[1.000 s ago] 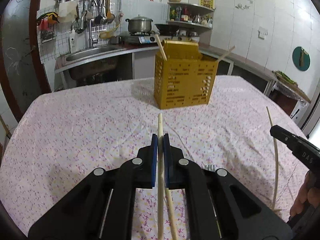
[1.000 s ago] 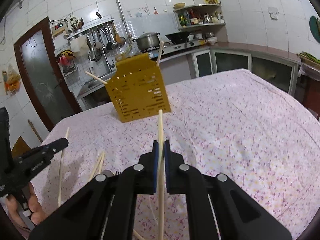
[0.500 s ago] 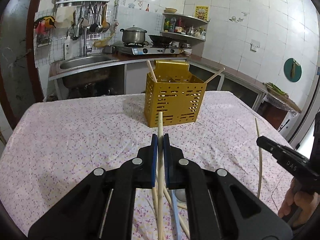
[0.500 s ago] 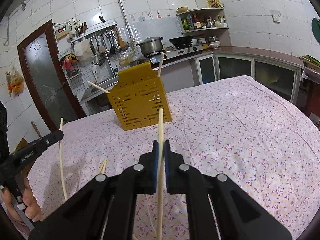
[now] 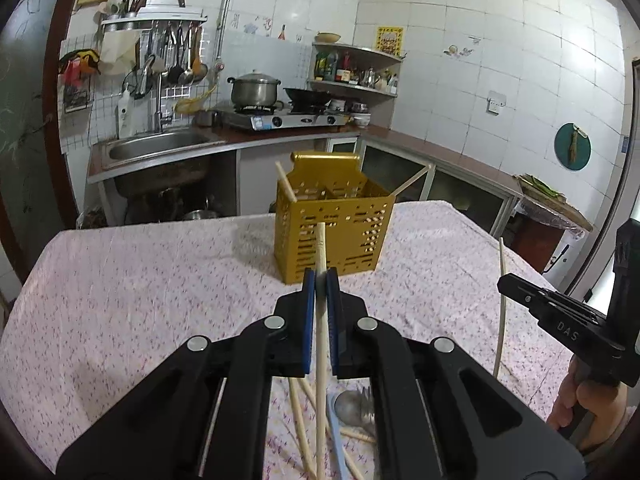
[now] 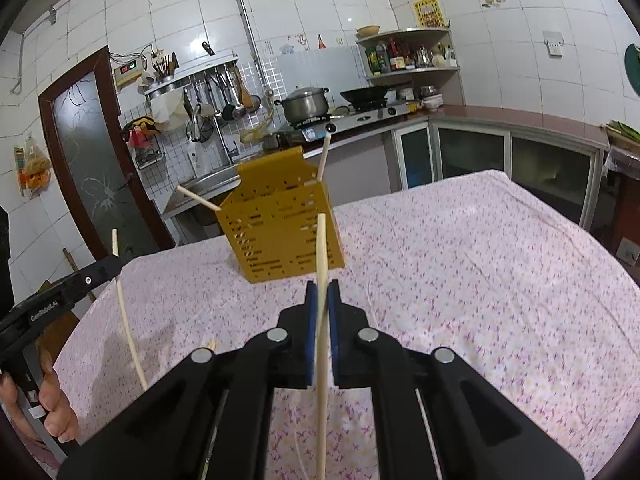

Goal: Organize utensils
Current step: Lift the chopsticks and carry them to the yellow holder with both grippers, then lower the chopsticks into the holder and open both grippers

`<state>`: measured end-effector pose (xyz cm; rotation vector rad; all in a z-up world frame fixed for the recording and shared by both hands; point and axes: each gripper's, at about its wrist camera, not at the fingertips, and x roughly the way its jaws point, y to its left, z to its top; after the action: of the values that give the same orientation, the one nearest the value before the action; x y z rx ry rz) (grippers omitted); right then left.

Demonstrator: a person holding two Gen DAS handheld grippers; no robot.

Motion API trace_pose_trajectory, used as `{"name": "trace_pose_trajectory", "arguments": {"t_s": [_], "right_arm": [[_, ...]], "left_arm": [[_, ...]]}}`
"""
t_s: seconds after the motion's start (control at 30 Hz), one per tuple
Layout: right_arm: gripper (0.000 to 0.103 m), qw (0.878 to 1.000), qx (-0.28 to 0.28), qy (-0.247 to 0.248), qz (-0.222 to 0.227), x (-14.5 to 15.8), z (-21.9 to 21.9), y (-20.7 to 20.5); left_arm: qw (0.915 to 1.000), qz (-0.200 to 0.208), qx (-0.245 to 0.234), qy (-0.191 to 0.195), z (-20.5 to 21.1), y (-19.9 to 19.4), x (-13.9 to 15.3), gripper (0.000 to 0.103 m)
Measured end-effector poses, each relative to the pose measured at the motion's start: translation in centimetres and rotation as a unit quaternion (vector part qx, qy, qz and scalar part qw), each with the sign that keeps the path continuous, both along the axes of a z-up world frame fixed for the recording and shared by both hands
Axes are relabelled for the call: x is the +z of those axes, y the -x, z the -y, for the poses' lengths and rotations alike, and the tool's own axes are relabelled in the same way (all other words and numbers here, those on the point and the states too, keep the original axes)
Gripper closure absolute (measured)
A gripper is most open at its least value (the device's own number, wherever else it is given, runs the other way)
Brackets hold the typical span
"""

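Raised since before, both tongs [image 5: 319, 280] [image 6: 322, 292] pinch chopsticks [image 5: 320, 248] [image 6: 321, 256]; only left view shows, blurrily, spoon [image 5: 352, 408].

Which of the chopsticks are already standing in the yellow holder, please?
The two leaning out of the holder: one at its left corner, one at its right. The rest are gripped or lying on the table.

"DAS" on R claw [image 5: 568, 326]; "GenRobot.AI" on L claw [image 6: 44, 310]

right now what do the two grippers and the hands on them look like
Both grippers are matte black plastic with blue finger pads and round silver bolts. The right gripper bears white "DAS" lettering; the left gripper reads "GenRobot.AI". Bare hands grip the handles; no cables or sleeves show.
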<state>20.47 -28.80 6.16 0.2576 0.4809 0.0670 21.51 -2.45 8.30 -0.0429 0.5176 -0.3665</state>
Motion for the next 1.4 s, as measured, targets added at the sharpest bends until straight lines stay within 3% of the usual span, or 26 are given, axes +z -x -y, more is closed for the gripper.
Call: {"name": "trace_pose_trajectory", "arguments": {"t_s": [0.33,0.63,1.1,1.4], "right_arm": [[0.097,0.999,-0.012,0.003,0.039,1.9,0.4,-0.8],[0.097,0.997,-0.007,0.008,0.070,4.7,-0.2,-3.9],[0.097,0.987,-0.021,0.043,0.154,11.9,-1.2,-10.7],[0.097,0.980,-0.030,0.044,0.191,14.5,-1.8,-15.1]], "left_arm": [[0.9998,0.019,-0.007,0.007,0.6,-1.5,1.9,0.099],[0.9990,0.036,-0.010,0.025,1.0,-4.0,4.4,0.099],[0.9930,0.117,-0.001,0.015,4.6,-10.9,9.5,0.099],[0.9851,0.171,0.016,-0.005,6.2,-15.3,11.0,0.099]]}}
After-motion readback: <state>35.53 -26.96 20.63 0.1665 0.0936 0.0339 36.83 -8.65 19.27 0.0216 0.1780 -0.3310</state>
